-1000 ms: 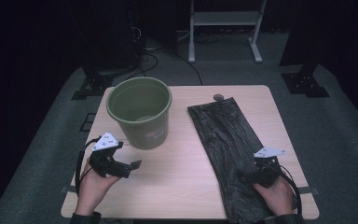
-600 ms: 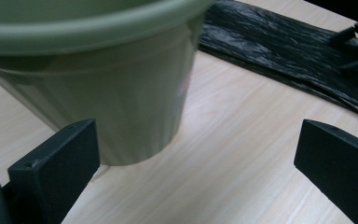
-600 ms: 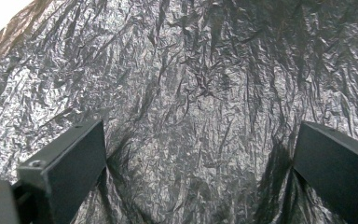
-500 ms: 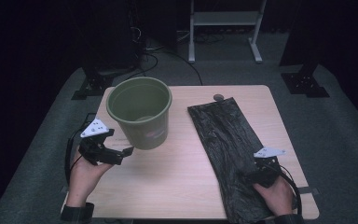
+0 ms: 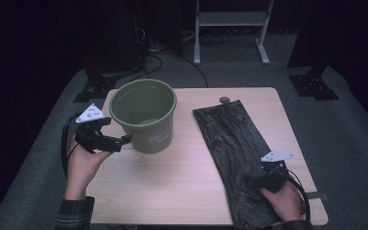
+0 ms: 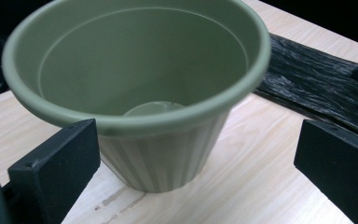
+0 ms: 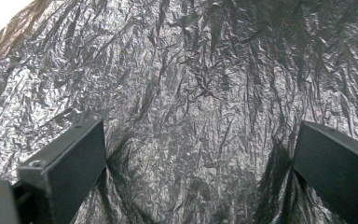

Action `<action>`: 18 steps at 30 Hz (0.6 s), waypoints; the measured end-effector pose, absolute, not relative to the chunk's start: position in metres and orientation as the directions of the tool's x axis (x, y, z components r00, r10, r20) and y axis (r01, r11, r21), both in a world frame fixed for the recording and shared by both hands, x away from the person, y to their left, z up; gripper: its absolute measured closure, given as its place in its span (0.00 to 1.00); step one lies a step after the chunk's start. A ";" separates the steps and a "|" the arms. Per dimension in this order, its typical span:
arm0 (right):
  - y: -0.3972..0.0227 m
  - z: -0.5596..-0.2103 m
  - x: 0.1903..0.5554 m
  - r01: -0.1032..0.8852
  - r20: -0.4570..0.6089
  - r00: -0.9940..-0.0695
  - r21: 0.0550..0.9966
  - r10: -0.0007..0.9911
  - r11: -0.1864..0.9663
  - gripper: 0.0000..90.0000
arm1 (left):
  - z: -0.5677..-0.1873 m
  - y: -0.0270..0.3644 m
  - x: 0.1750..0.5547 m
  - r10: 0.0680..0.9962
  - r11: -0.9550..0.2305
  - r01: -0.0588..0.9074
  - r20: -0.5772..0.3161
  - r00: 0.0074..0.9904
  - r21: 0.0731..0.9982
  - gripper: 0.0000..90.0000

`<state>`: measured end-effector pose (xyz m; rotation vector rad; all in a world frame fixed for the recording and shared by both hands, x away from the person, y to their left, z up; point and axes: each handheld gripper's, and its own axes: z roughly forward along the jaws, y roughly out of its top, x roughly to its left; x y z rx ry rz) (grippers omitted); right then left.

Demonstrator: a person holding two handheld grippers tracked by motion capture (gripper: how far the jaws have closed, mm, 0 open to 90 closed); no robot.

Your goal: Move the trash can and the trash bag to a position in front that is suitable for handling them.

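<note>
— Bucket [image 5: 144, 115] upright at table's [image 5: 182, 191] left-rear, empty, unlined. Black bag [image 5: 237, 153] flat along the right, not lifted.

— Grippers?

— Left gripper [image 5: 124, 140] wide apart beside the bucket wall. Right gripper [image 7: 198, 154] spread too, pressed onto plastic (nothing pinched yet). Nearly everything left.
</note>
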<state>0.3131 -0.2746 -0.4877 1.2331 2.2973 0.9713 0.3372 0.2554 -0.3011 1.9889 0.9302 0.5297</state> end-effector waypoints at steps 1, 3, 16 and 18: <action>-0.275 -0.488 0.313 0.586 0.009 -0.556 0.714 0.831 0.384 0.02 | -0.300 0.256 0.340 0.778 -0.355 0.416 0.018 0.628 0.837 0.00; -0.275 -0.488 0.313 0.586 0.010 -0.556 0.714 0.831 0.384 0.02 | -0.297 0.257 0.345 0.781 -0.353 0.418 0.017 0.624 0.837 0.00; -0.275 -0.488 0.313 0.586 0.010 -0.556 0.714 0.831 0.384 0.02 | -0.291 0.262 0.382 0.798 -0.353 0.446 0.016 0.602 0.822 0.00; -0.275 -0.488 0.313 0.586 0.010 -0.556 0.714 0.831 0.384 0.02 | -0.292 0.263 0.386 0.802 -0.351 0.454 0.013 0.597 0.819 0.00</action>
